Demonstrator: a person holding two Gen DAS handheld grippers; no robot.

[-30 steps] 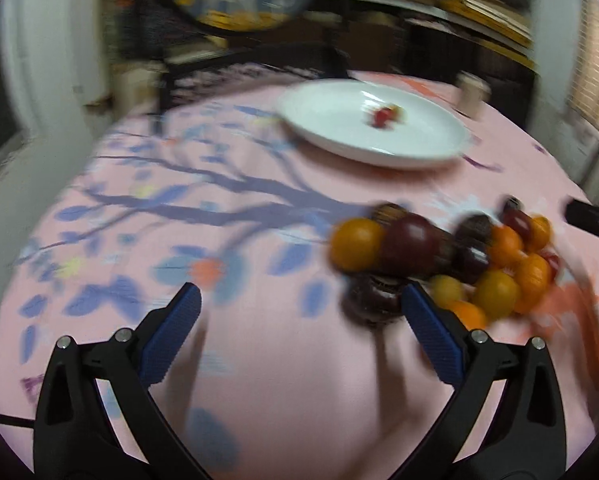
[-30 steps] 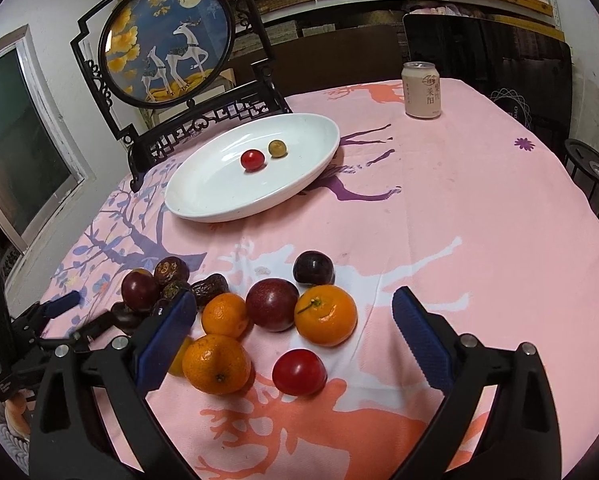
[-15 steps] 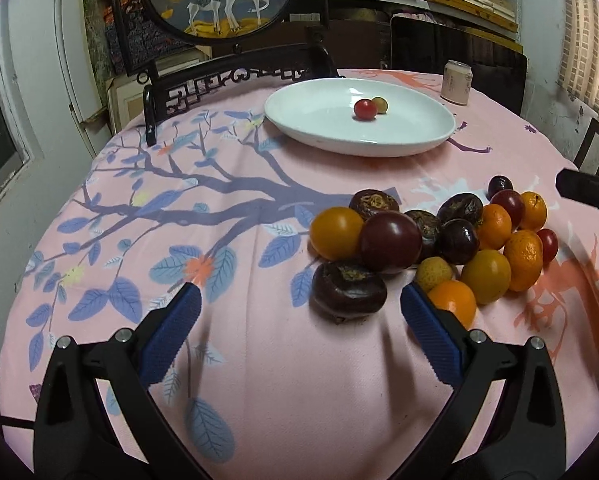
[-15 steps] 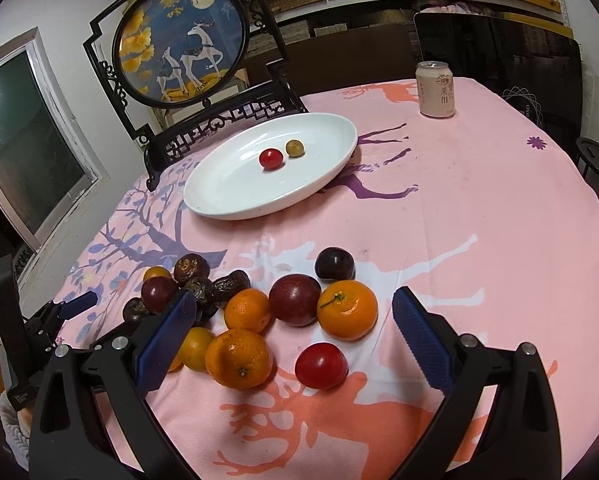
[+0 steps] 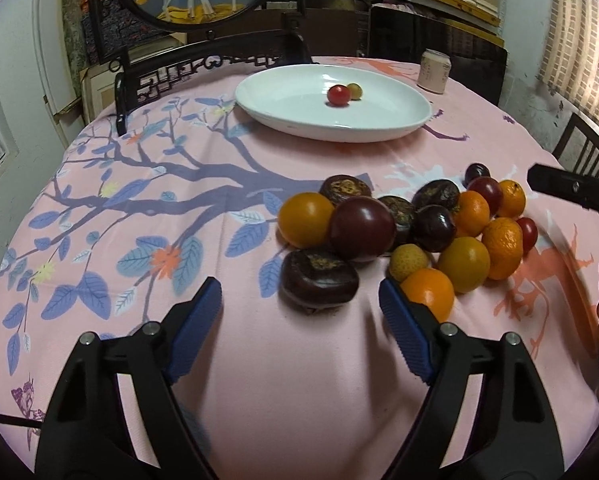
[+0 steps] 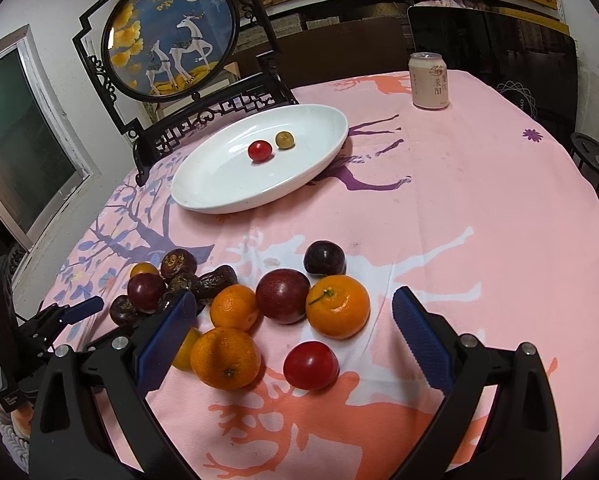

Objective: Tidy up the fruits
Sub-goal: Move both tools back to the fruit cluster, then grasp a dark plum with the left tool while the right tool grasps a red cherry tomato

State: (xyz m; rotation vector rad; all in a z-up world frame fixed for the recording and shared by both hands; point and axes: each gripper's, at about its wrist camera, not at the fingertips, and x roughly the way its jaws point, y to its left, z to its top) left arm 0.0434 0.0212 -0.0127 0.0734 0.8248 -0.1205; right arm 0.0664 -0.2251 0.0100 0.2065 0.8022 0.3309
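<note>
A pile of fruit lies on the pink tablecloth: oranges (image 6: 337, 306), dark plums (image 6: 282, 295), wrinkled dark fruits (image 5: 318, 277) and a red plum (image 6: 310, 365). A white oval plate (image 5: 395, 128) at the back holds a small red fruit (image 5: 337, 95) and a small olive-coloured fruit (image 5: 354, 91). My left gripper (image 5: 301, 302) is open and empty, just short of the nearest dark fruit. My right gripper (image 6: 293, 316) is open and empty above the red plum and oranges. The plate also shows in the right wrist view (image 6: 203, 196).
A drink can (image 6: 428, 81) stands at the table's far side. A framed deer screen on a black stand (image 6: 171, 36) stands behind the plate. Dark chairs (image 5: 435, 40) ring the table. The right gripper's finger (image 5: 567, 188) shows at the left view's right edge.
My left gripper has moved closer to the fruit pile and steadied. My right gripper has moved forward and lower over the fruit. Both stay open.
</note>
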